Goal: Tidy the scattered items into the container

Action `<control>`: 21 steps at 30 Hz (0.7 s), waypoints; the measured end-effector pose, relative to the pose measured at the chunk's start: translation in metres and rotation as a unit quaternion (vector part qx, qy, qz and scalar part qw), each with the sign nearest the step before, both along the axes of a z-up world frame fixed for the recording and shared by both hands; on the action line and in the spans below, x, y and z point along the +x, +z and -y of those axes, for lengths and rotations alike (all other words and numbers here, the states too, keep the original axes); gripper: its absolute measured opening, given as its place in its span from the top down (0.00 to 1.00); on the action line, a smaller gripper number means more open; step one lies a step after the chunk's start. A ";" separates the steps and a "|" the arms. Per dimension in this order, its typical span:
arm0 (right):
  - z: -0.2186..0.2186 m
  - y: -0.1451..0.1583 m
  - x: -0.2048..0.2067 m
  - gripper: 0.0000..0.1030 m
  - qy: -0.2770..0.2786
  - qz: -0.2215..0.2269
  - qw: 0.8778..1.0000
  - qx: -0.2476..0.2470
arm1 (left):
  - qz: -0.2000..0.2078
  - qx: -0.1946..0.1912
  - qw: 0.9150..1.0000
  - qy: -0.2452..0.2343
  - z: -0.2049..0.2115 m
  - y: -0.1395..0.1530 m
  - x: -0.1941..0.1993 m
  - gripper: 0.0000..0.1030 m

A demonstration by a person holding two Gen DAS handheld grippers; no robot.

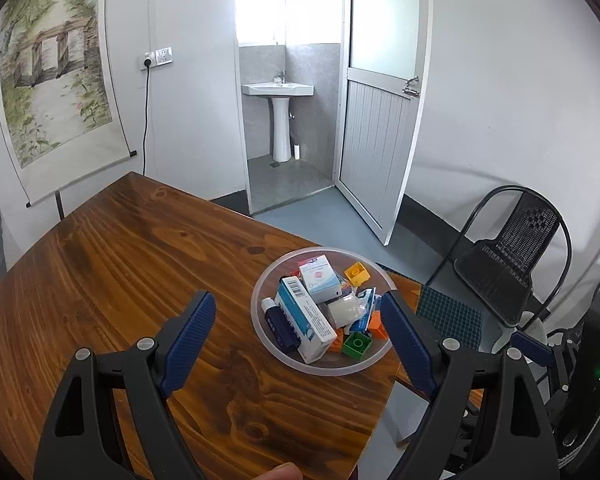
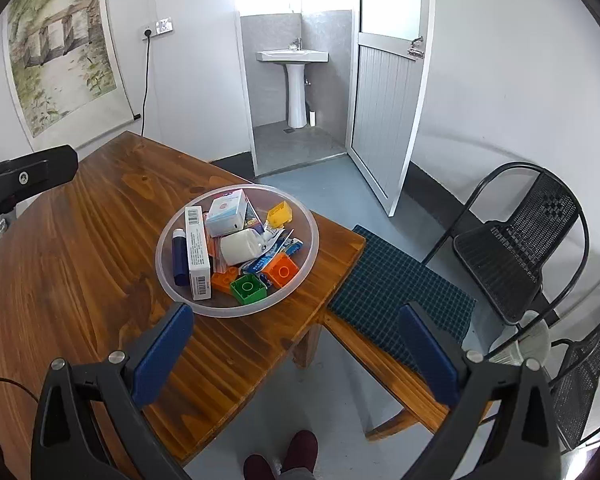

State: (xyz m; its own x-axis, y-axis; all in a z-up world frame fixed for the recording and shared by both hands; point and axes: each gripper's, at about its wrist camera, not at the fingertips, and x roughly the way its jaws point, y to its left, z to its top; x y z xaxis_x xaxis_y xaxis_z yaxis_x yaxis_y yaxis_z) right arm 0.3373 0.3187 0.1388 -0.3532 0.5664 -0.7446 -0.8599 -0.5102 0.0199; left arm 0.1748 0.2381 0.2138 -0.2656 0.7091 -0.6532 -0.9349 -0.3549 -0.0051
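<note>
A clear plastic bowl (image 1: 328, 372) stands near the right edge of the wooden table (image 1: 120, 280). Inside lie a long white-and-blue box (image 1: 306, 316), a small white box (image 1: 318, 280), a dark blue tube (image 1: 278, 326), a white roll (image 1: 346, 308), and yellow (image 1: 357, 274), green (image 1: 357, 345) and orange (image 1: 376, 322) bricks. My left gripper (image 1: 296, 298) is open wide, raised in front of the bowl, holding nothing. In the right wrist view the bowl (image 2: 160, 256) and its green brick (image 2: 248, 288) sit beyond my right gripper (image 2: 296, 309), which is open and empty.
A wooden bench with a checked cushion (image 2: 396, 292) runs beside the table's right end. Black mesh chairs (image 2: 516, 240) stand further right. A door (image 2: 384, 120) is open onto a washroom. The person's shoes (image 2: 284, 456) show below the table's near edge.
</note>
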 end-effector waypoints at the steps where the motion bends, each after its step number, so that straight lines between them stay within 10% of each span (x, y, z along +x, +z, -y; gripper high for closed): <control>1: 0.000 0.000 0.001 0.00 0.001 -0.001 1.000 0.000 | 0.001 0.000 1.000 -0.003 -0.001 0.000 0.002 0.15; 21: -0.002 0.008 -0.003 0.00 0.020 0.003 0.999 0.038 | 0.003 -0.012 1.000 -0.015 -0.014 -0.003 0.015 0.15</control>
State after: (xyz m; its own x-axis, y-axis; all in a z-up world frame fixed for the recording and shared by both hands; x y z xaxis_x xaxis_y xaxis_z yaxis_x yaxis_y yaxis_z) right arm 0.3338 0.3205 0.1463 -0.3735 0.6062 -0.7021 -0.8383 -0.5446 -0.0242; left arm 0.1897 0.2517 0.2109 -0.2408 0.7007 -0.6716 -0.9452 -0.3266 -0.0018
